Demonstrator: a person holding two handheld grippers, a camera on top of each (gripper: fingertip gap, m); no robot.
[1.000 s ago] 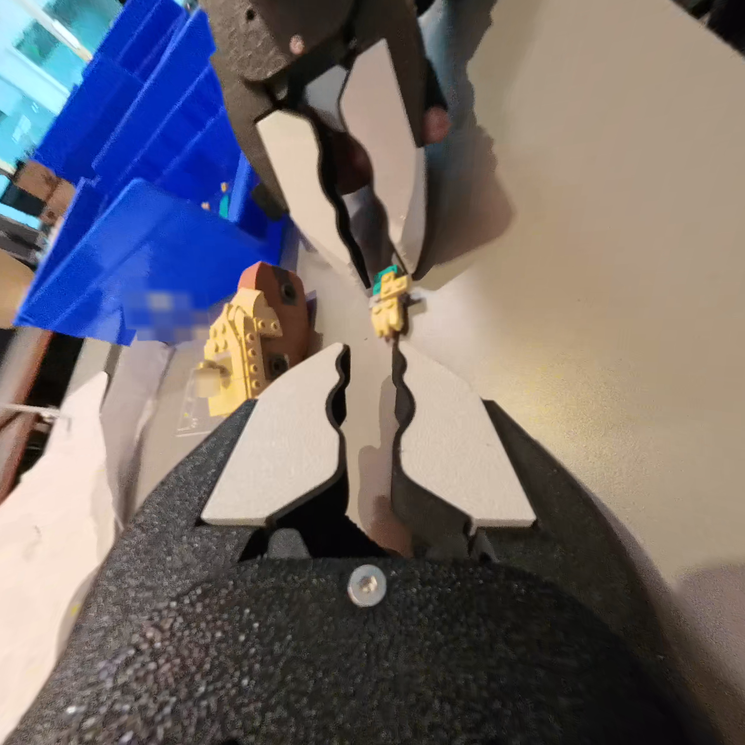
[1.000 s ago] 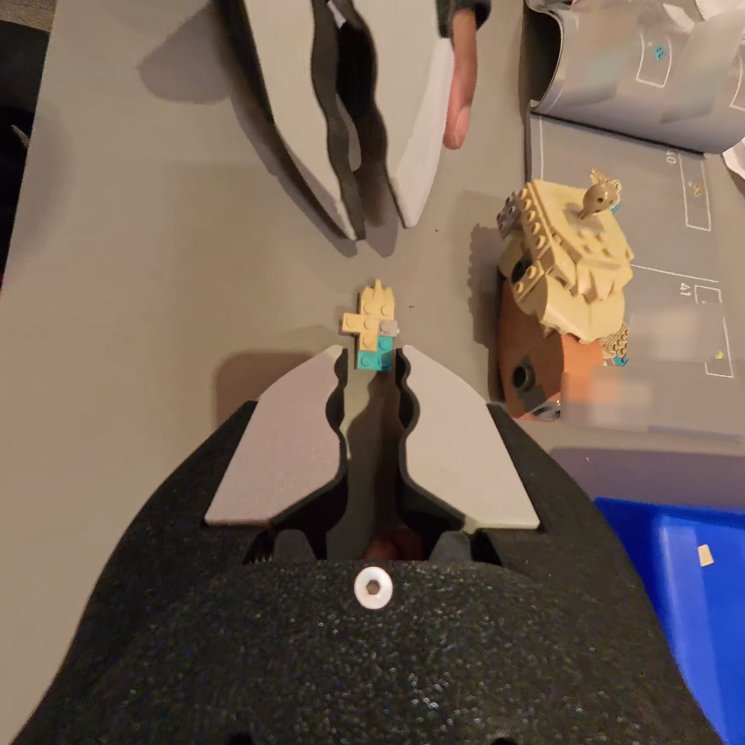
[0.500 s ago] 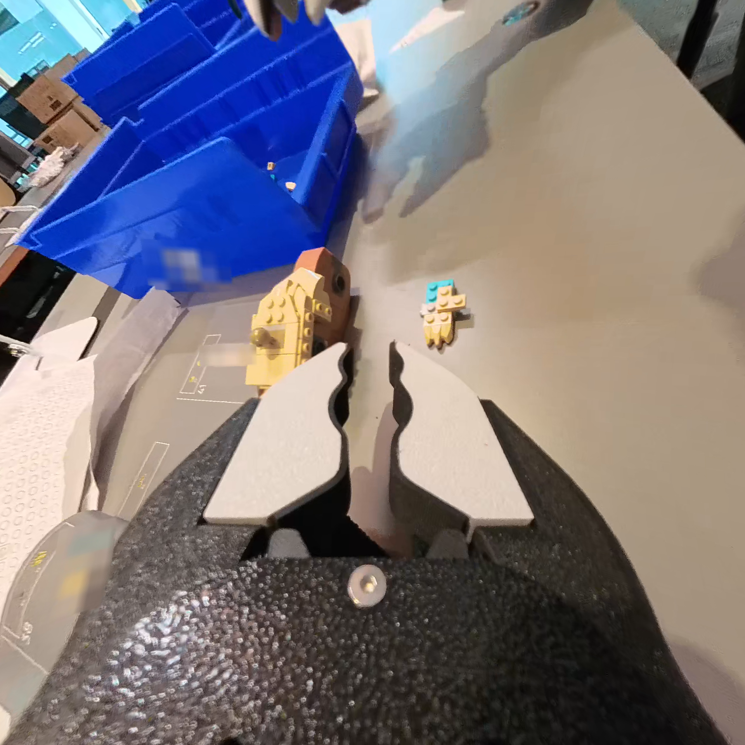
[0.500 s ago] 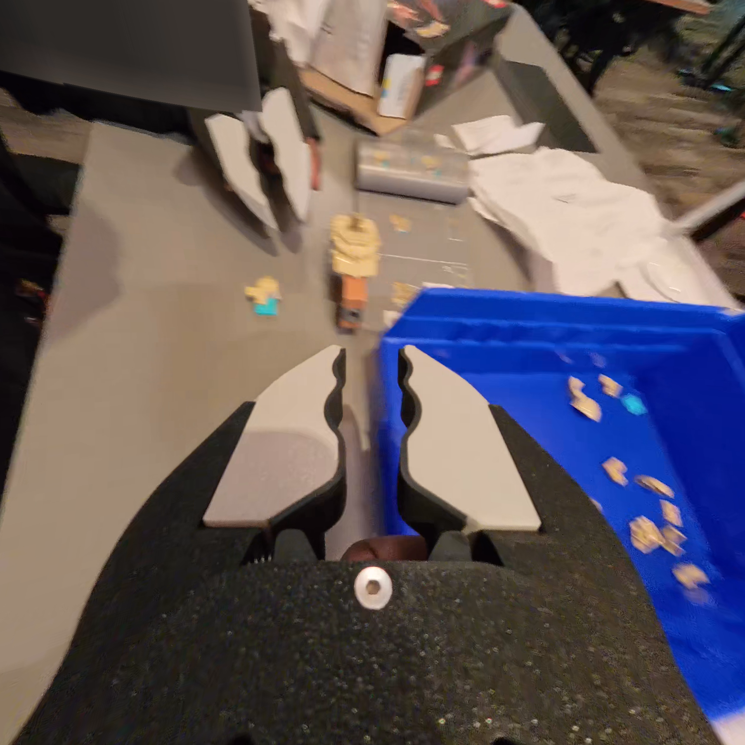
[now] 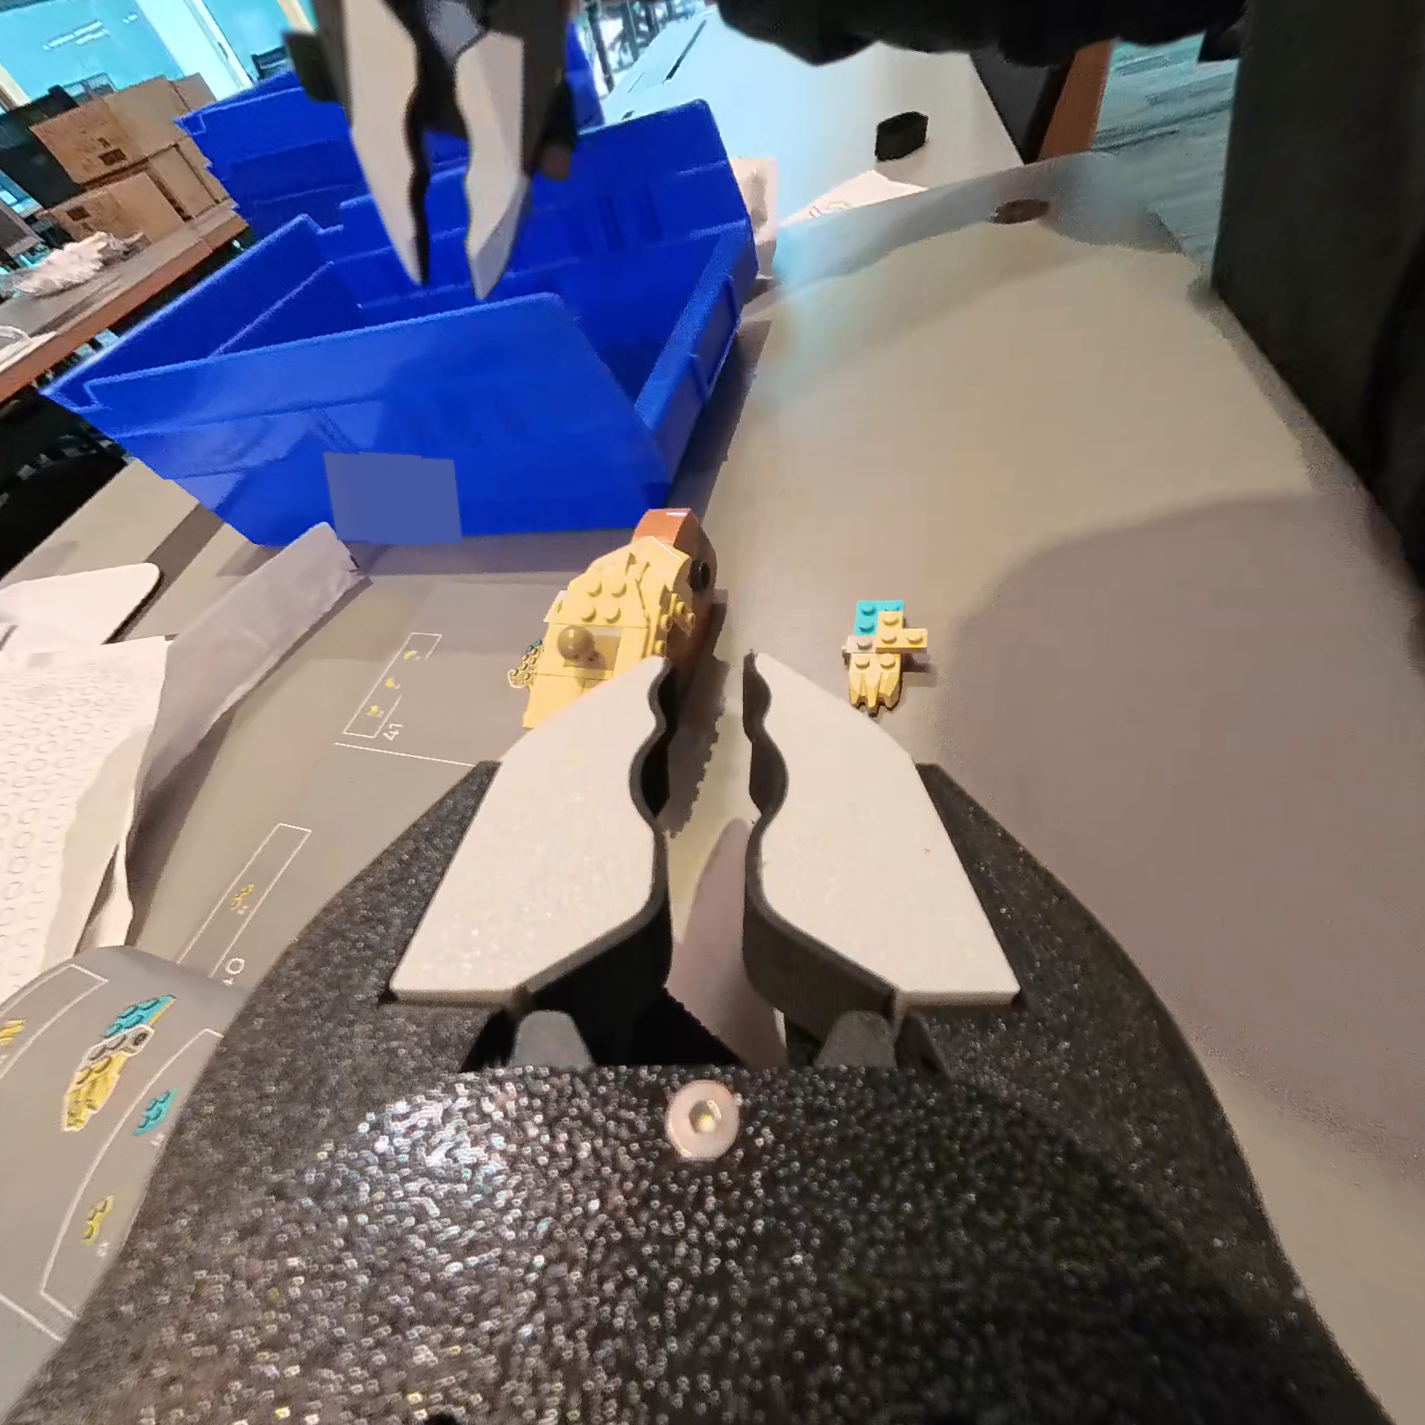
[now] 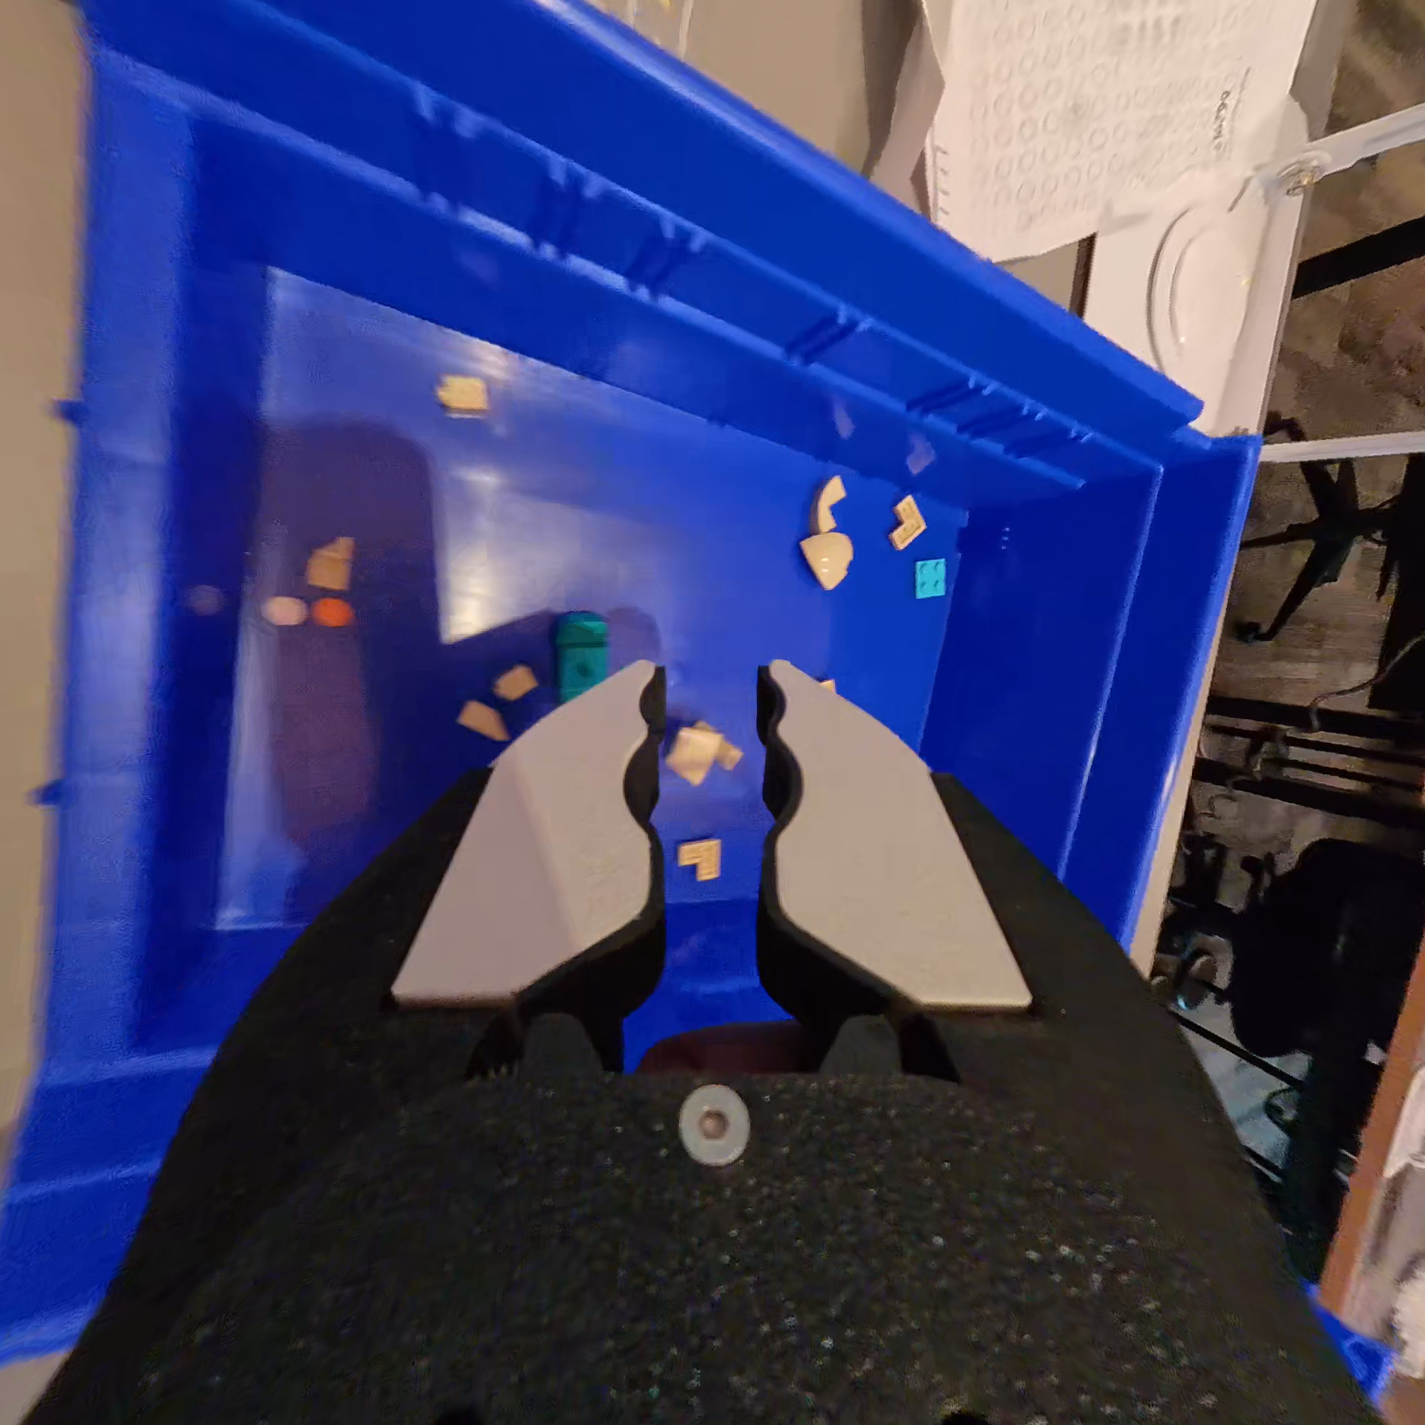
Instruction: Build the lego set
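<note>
1. On a grey table point(image 5: 1041, 478): a row of blue bins point(image 5: 432, 385) ahead and left of the left tongs point(image 5: 705, 671), white paper sheets point(image 5: 69, 779) far left, an open instruction booklet point(image 5: 308, 771) lying flat under and left of the tips.
2. Beyond the table edge: stacked cardboard boxes point(image 5: 116, 170) and a second tabletop, upper left.
3. Just ahead-left of the left tongs, partly behind the left finger: tan and brown lego model point(image 5: 617, 624), resting on the booklet's edge.
4. Ahead-right of the same tips, close but not touching: small tan and teal lego piece point(image 5: 883, 655), flat on bare table.
5. Left tongs held low, angled down at the table, fingers parted with a narrow gap, gripping nothing.
6. Right tongs point(image 6: 709, 678) raised over one blue bin point(image 6: 1041, 617), pointing down into it, fingers likewise apart and empty; also visible top left in the left wrist view, hanging above the bins.
7. Beneath the right tips: loose tan pieces point(image 6: 698, 752) scattered over the bin floor, a teal brick point(image 6: 582, 651) just left, a teal plate point(image 6: 931, 578) farther right.
</note>
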